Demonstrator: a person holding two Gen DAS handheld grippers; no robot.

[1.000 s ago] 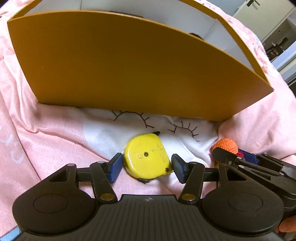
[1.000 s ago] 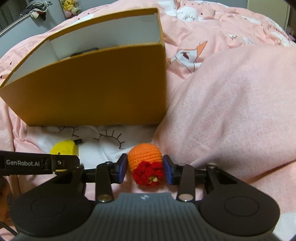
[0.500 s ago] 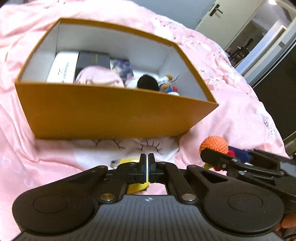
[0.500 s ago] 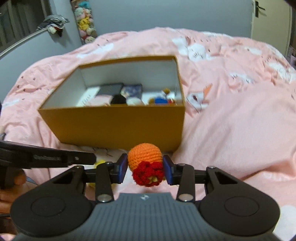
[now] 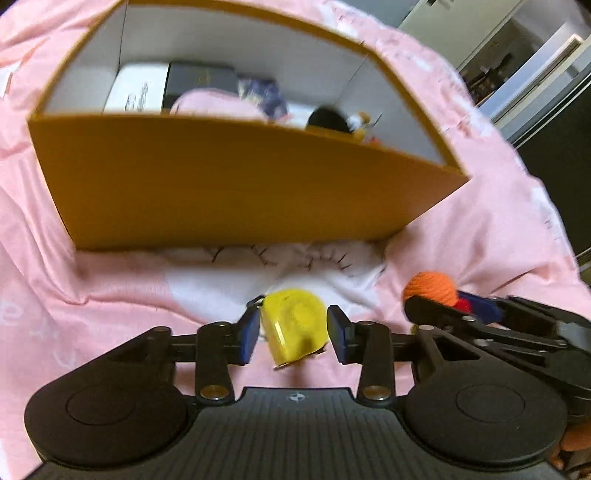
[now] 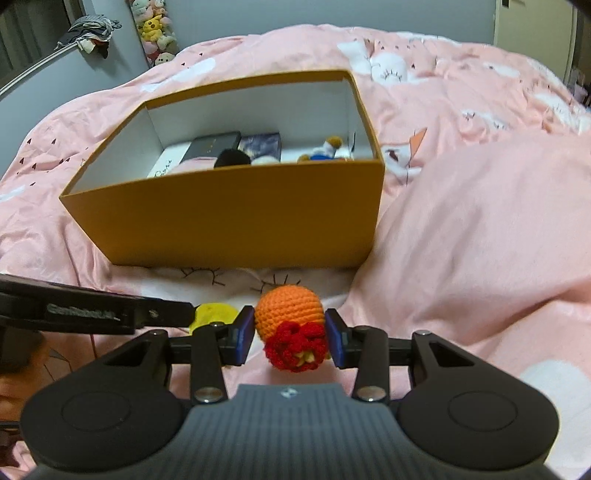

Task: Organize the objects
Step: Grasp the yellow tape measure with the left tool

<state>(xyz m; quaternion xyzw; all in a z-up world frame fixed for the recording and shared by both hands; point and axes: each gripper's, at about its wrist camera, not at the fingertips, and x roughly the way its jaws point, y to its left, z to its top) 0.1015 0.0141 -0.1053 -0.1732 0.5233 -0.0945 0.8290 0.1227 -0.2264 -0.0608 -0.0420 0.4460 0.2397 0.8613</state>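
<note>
A yellow tape measure (image 5: pixel 293 325) stands tilted on the pink bedcover between the blue pads of my left gripper (image 5: pixel 293 332). Its jaws are opening: the left pad is at the case and a thin gap shows at the right pad. My right gripper (image 6: pixel 290 334) is shut on an orange crocheted toy with a red flower (image 6: pixel 288 308), held above the cover. That toy (image 5: pixel 430 286) also shows at the right in the left wrist view. An open mustard box (image 6: pixel 229 218) lies just beyond both grippers. The tape measure (image 6: pixel 214 312) peeks out behind the left gripper's arm (image 6: pixel 92 312).
The box (image 5: pixel 221 184) holds flat dark and white packets, a pink bundle, a black ball and small toys. A raised fold of pink duvet (image 6: pixel 480 229) lies right of the box. Plush toys (image 6: pixel 155 33) hang on the far wall. A hand shows at the lower left.
The left jaws were wide around the flat tape measure, then shut above it, and now stand parted with it on edge between them. The right gripper rose with the crocheted toy; the box interior came into view.
</note>
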